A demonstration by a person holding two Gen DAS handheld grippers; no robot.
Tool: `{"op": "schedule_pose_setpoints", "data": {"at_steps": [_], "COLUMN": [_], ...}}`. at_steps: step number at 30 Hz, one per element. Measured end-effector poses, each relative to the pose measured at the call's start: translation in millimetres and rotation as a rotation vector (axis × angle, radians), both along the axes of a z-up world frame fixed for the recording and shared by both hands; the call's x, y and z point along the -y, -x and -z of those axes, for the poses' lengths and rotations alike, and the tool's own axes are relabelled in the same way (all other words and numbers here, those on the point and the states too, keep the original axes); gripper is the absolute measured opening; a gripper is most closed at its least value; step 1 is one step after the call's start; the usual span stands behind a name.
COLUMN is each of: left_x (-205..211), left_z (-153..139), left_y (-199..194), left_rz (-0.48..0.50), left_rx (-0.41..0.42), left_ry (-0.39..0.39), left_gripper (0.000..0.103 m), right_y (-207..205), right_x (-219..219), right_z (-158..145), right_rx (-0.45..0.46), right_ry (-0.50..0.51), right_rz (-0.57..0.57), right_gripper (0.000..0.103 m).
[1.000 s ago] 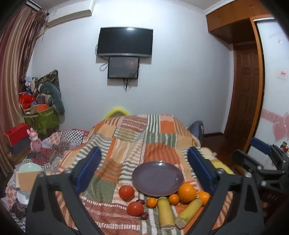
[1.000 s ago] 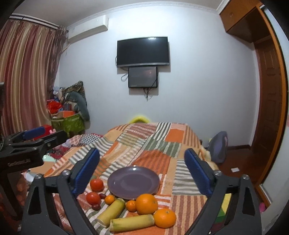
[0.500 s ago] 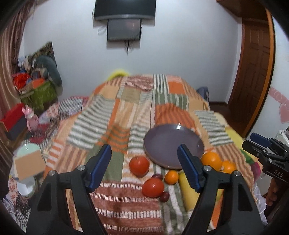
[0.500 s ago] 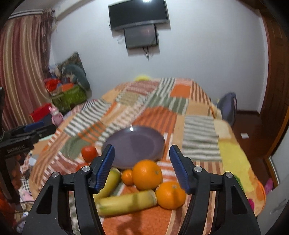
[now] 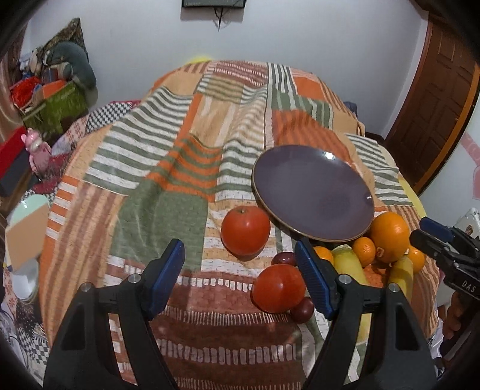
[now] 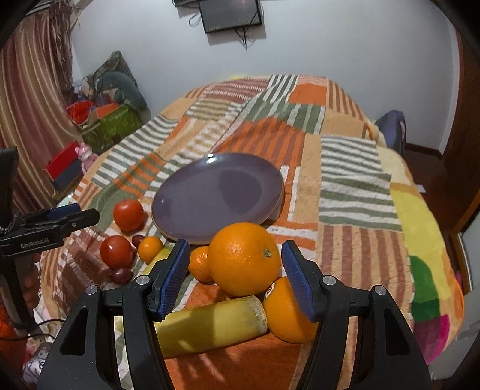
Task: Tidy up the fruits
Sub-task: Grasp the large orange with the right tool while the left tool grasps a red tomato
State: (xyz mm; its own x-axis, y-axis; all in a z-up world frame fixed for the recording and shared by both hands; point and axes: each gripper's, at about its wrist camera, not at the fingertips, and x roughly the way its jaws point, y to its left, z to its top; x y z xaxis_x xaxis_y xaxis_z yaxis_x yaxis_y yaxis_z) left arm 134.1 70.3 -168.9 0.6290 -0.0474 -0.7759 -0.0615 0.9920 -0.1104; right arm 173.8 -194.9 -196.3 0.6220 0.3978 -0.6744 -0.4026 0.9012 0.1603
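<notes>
A purple plate (image 5: 312, 192) (image 6: 216, 192) lies bare on the patchwork blanket. In front of it lie two red tomatoes (image 5: 245, 230) (image 5: 279, 288), small dark plums (image 5: 301, 306), small mandarins (image 6: 150, 248), two yellow corn pieces (image 6: 210, 327) and two oranges. My left gripper (image 5: 240, 276) is open, above the blanket just short of the far tomato. My right gripper (image 6: 235, 277) is open, its jaws on either side of the big orange (image 6: 243, 258) without touching it. A second orange (image 6: 288, 312) lies behind the right finger.
The blanket (image 5: 168, 168) covers a bed whose right edge drops to the floor by a wooden door (image 5: 435, 99). Boxes, bags and a pink toy (image 5: 37, 147) sit at the left. A screen (image 6: 229, 15) hangs on the far wall.
Both grippers have moved down and forward toward the fruit and narrowed somewhat. The right one now brackets the big orange; the left now nears the tomatoes.
</notes>
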Motion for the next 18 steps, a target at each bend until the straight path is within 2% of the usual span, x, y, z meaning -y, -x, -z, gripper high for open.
{"op": "schedule_pose_setpoints", "data": {"at_steps": [7, 11, 18], "left_x": [-2.3, -6.9, -5.8], "left_z": [17.9, 26.4, 37.4], "left_y": [-16.8, -30.1, -50.9], "left_rz": [0.006, -0.001, 0.014], "left_rx": [-0.045, -0.073, -0.092], "left_ry": [0.009, 0.031, 0.040], "left_gripper": [0.076, 0.076, 0.076], "right_y": [-17.7, -29.8, -35.0], "right_x": [-4.6, -3.7, -6.0], "right_z": [15.6, 21.9, 25.5], "right_rx": [-0.056, -0.092, -0.100], "right_ry": [0.019, -0.003, -0.008], "right_rz": [-0.011, -0.007, -0.025], "right_gripper": [0.060, 0.062, 0.066]}}
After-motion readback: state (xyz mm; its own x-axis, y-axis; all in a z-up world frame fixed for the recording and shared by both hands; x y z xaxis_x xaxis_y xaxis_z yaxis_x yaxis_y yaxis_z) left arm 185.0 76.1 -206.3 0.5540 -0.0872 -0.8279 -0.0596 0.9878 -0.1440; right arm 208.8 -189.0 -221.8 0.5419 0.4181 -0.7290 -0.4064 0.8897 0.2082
